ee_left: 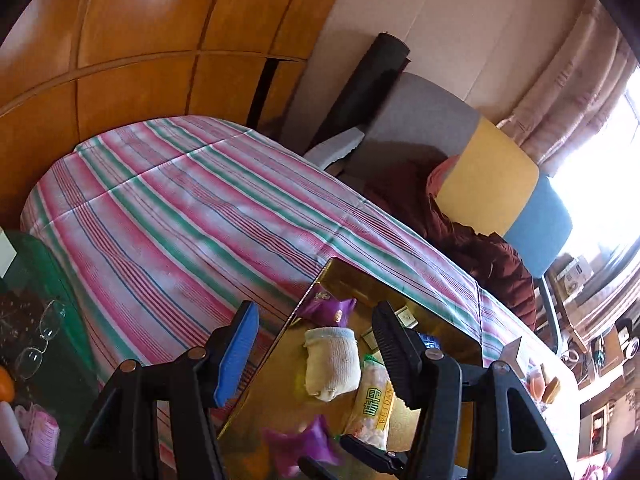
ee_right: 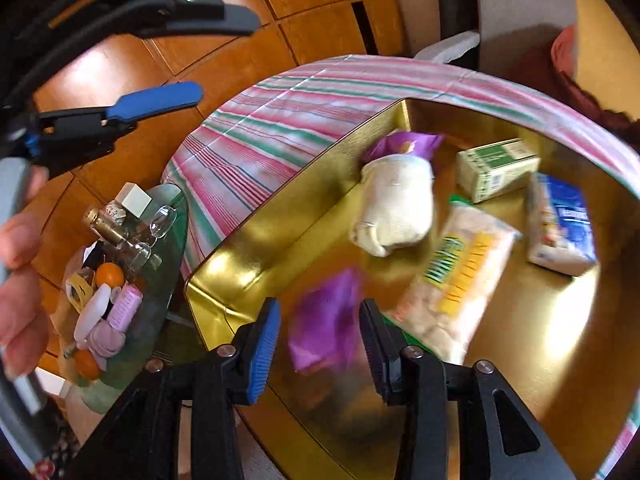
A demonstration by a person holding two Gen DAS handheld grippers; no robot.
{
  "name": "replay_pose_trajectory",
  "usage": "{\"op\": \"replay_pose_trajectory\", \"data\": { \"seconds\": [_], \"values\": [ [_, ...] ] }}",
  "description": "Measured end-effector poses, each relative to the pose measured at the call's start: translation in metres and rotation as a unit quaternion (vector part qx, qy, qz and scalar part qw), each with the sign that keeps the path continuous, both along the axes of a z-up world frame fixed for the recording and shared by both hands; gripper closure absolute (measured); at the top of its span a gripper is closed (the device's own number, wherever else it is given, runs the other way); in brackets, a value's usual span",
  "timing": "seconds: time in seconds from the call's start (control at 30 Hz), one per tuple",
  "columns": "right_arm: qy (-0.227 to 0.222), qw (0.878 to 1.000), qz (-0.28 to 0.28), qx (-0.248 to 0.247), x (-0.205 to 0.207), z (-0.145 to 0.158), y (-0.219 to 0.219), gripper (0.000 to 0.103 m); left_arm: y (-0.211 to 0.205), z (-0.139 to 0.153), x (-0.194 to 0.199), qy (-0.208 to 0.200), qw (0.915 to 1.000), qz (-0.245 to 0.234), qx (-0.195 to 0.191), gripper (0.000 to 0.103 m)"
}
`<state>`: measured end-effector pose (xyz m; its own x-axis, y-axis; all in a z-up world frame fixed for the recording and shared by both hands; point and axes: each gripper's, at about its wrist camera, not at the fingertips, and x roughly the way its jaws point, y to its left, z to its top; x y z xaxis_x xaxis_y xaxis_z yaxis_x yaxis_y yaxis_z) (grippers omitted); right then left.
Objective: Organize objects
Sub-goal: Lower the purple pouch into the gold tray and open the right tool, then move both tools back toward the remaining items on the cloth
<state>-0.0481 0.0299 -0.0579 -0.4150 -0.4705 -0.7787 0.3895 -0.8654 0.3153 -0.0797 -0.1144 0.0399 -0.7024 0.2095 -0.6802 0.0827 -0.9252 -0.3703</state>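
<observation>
A gold tin box (ee_right: 248,256) sits on the striped bedspread (ee_right: 280,120). It holds a rolled cream sock (ee_right: 396,208), a purple packet (ee_right: 404,144) behind it, a yellow-green snack bag (ee_right: 456,280), a green carton (ee_right: 496,168) and a blue tissue pack (ee_right: 560,224). My right gripper (ee_right: 316,344) is open over the box; a blurred purple packet (ee_right: 328,320) is between its fingers, free in the air. My left gripper (ee_left: 316,344) is open above the box's near edge (ee_left: 296,316), over the sock (ee_left: 332,364). The left gripper also shows in the right wrist view (ee_right: 192,56).
A glass side table (ee_right: 160,264) at the left holds bottles, oranges (ee_right: 110,274), glasses (ee_left: 44,332) and small toiletries. A chair with grey, yellow and blue cushions (ee_left: 488,176) and a brown jacket (ee_left: 480,240) stands beyond the bed. Wooden wardrobe panels (ee_left: 140,40) are behind.
</observation>
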Motion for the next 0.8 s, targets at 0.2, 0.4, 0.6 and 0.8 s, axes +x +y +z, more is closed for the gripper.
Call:
{"op": "replay_pose_trajectory", "data": {
  "seconds": [0.2, 0.4, 0.6, 0.8],
  "values": [
    [0.045, 0.999, -0.014, -0.008, 0.021, 0.018, 0.014, 0.031, -0.003, -0.004, -0.003, -0.005, 0.9999, 0.008, 0.008, 0.043],
    [0.072, 0.995, -0.06, -0.019, 0.033, 0.037, 0.049, 0.023, 0.016, -0.013, -0.003, -0.019, 0.9996, -0.02, 0.008, 0.043],
    [0.073, 0.989, -0.124, -0.015, 0.04, 0.044, 0.095, 0.021, 0.052, -0.019, 0.005, -0.023, 0.9974, -0.068, -0.002, 0.043],
    [0.064, 0.982, -0.18, 0.012, 0.051, 0.038, 0.144, 0.02, 0.103, -0.029, 0.017, -0.026, 0.9902, -0.136, -0.024, 0.043]
  ]
}}
